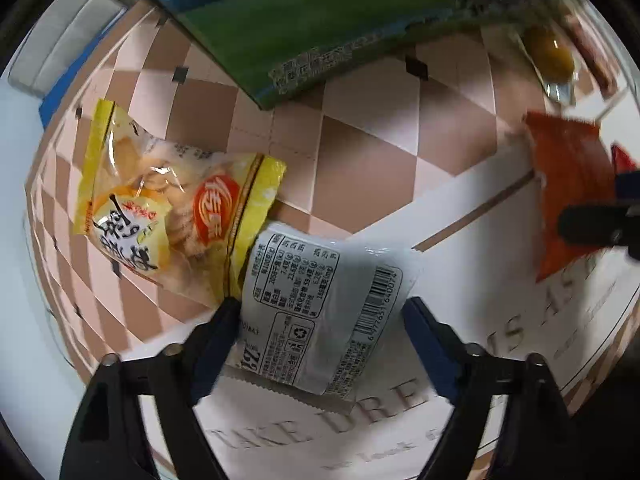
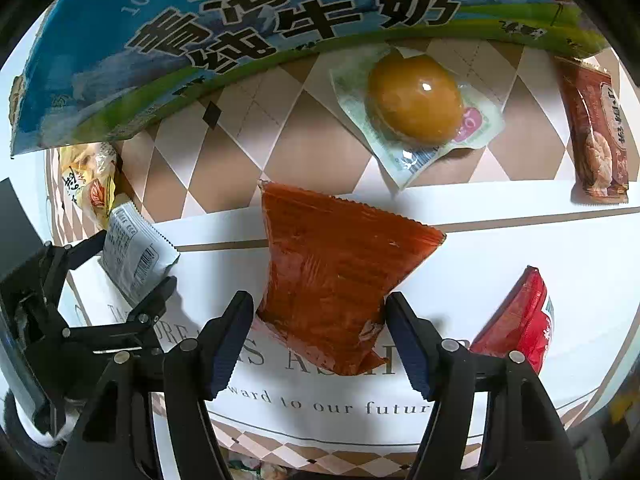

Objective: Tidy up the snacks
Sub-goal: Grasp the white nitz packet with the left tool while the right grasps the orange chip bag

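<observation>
A white snack packet point(image 1: 320, 304) with a barcode lies between the blue pads of my left gripper point(image 1: 320, 316), which points down at the table. Both pads touch its edges, so the gripper is shut on it. The right wrist view shows the same packet point(image 2: 132, 252) pinched in the left gripper point(image 2: 128, 264). My right gripper point(image 2: 320, 312) is shut on an orange packet point(image 2: 336, 264), which narrows where the pads squeeze it. In the left wrist view the orange packet point(image 1: 568, 184) hangs at the far right. A yellow biscuit bag point(image 1: 168, 208) lies against the white packet's left end.
A blue-and-green milk carton box point(image 2: 240, 40) stands at the back. In front of it lie a vacuum-packed brown egg point(image 2: 416, 100), a brown snack bar point(image 2: 596, 136) and a red packet point(image 2: 524, 320). A checked and white tablecloth point(image 2: 520, 240) with lettering covers the table.
</observation>
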Demonstrator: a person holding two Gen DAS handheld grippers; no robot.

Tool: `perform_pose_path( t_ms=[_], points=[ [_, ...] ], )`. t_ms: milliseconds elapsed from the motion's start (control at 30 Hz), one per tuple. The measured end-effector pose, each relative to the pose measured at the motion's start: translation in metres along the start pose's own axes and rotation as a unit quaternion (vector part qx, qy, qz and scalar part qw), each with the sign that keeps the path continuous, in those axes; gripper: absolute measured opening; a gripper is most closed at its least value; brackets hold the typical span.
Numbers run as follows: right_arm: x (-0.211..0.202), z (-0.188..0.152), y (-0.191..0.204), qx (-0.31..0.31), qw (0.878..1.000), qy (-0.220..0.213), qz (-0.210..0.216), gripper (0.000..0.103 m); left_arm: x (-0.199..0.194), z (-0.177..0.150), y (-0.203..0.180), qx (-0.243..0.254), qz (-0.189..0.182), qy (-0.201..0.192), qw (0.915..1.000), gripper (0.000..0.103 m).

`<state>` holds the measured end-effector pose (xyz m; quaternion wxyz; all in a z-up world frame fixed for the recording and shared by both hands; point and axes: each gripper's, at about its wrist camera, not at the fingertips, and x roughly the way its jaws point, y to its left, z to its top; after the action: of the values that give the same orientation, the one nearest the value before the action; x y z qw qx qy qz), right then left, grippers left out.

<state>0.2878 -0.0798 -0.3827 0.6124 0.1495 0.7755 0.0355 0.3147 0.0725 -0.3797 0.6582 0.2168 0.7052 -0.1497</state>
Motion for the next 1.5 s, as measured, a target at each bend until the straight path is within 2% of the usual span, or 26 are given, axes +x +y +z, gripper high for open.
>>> perform_pose_path(
  t_ms=[67, 167, 333, 400, 567, 667, 733, 833, 1000, 1133, 1167, 1200, 1233, 1300, 1367, 1500],
  points=[
    [0.004, 0.0, 0.005, 0.002, 1.0, 0.001, -0.001, 0.073, -0.002, -0.003, 0.005, -0.041, -0.025, 0.001, 0.9988, 0.076],
    [0.01, 0.005, 0.008, 0.0, 1.0, 0.002, -0.007, 0.073, -0.003, -0.013, 0.011, -0.114, -0.081, 0.007, 0.9901, 0.076],
    [0.021, 0.002, 0.021, -0.055, 0.998, 0.011, -0.034, 0.07, 0.004, -0.033, 0.017, -0.238, -0.151, 0.047, 0.9583, 0.076],
    [0.022, -0.003, 0.02, -0.076, 0.996, 0.019, -0.05, 0.07, 0.005, -0.037, 0.016, -0.257, -0.157, 0.047, 0.9524, 0.076],
    [0.021, -0.009, 0.014, -0.09, 0.993, 0.027, -0.07, 0.072, 0.015, -0.043, 0.01, -0.25, -0.143, 0.057, 0.956, 0.077],
    [0.019, -0.009, 0.009, -0.072, 0.996, 0.024, -0.05, 0.08, 0.023, -0.05, 0.003, -0.249, -0.145, 0.067, 0.9553, 0.083],
    [0.02, -0.009, 0.006, -0.058, 0.997, 0.023, -0.039, 0.08, 0.024, -0.052, -0.002, -0.236, -0.135, 0.068, 0.9598, 0.083],
    [0.025, -0.01, 0.009, -0.053, 0.998, 0.029, -0.034, 0.08, 0.025, -0.06, -0.012, -0.228, -0.135, 0.072, 0.9615, 0.083],
    [0.024, -0.011, 0.009, -0.038, 0.999, 0.018, -0.023, 0.08, 0.019, -0.073, -0.024, -0.236, -0.131, 0.059, 0.9611, 0.083],
    [0.013, 0.002, -0.011, -0.037, 0.999, 0.009, -0.031, 0.08, 0.014, -0.085, -0.036, -0.241, -0.109, 0.042, 0.9634, 0.083],
    [0.012, 0.003, -0.009, -0.038, 0.999, 0.006, -0.035, 0.08, 0.013, -0.082, -0.039, -0.24, -0.105, 0.037, 0.9644, 0.081],
    [0.011, 0.005, -0.007, -0.039, 0.999, 0.005, -0.038, 0.08, 0.012, -0.076, -0.047, -0.238, -0.095, 0.029, 0.9662, 0.072],
    [0.011, 0.005, -0.006, -0.04, 0.998, 0.002, -0.041, 0.08, 0.011, -0.075, -0.05, -0.236, -0.089, 0.027, 0.9673, 0.071],
    [0.014, 0.002, -0.005, -0.047, 0.998, -0.007, -0.052, 0.078, 0.009, -0.075, -0.055, -0.235, -0.08, 0.017, 0.9686, 0.07],
    [0.014, -0.003, -0.004, -0.061, 0.996, -0.02, -0.068, 0.066, 0.005, -0.072, -0.06, -0.236, -0.075, 0.01, 0.969, 0.07],
    [0.014, -0.013, -0.001, -0.069, 0.995, -0.032, -0.06, 0.054, 0.001, -0.073, -0.071, -0.249, -0.074, 0.004, 0.9657, 0.07]
  ],
)
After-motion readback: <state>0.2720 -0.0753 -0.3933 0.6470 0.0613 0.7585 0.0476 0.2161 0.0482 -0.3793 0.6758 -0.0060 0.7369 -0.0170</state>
